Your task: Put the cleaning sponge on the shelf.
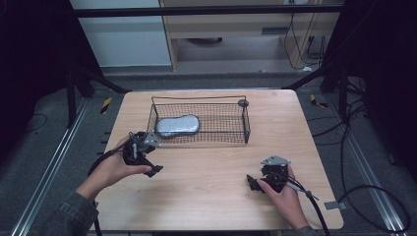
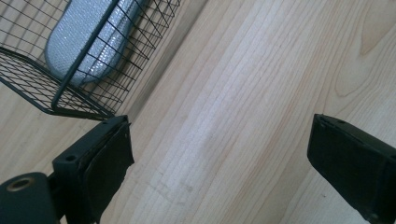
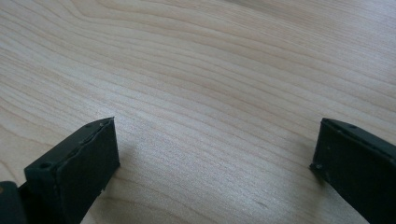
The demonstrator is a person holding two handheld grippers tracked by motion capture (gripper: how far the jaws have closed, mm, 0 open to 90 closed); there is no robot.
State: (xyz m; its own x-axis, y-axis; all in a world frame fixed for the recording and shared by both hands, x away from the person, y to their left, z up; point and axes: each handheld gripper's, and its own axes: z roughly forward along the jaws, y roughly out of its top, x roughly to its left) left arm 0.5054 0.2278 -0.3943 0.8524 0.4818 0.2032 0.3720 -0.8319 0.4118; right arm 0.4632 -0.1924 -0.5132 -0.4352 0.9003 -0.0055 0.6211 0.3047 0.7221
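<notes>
A black wire basket (image 1: pixel 246 123) stands on the far half of the wooden table (image 1: pixel 211 196). A silver glittery pouch (image 1: pixel 178 125) lies inside its left end, seen through the mesh in the left gripper view (image 2: pixel 88 42). My left gripper (image 1: pixel 147 160) rests low over the table just in front of the basket's left corner (image 2: pixel 70 105), jaws wide apart with bare wood between them (image 2: pixel 219 140). My right gripper (image 1: pixel 255 183) sits at the front right of the table, open, nothing between its jaws (image 3: pixel 215 149).
A small dark round knob (image 1: pixel 243 103) sits on the basket's far right corner. Dark frame rails and cables surround the table on the floor. Bare wood lies between the two grippers and in front of the basket.
</notes>
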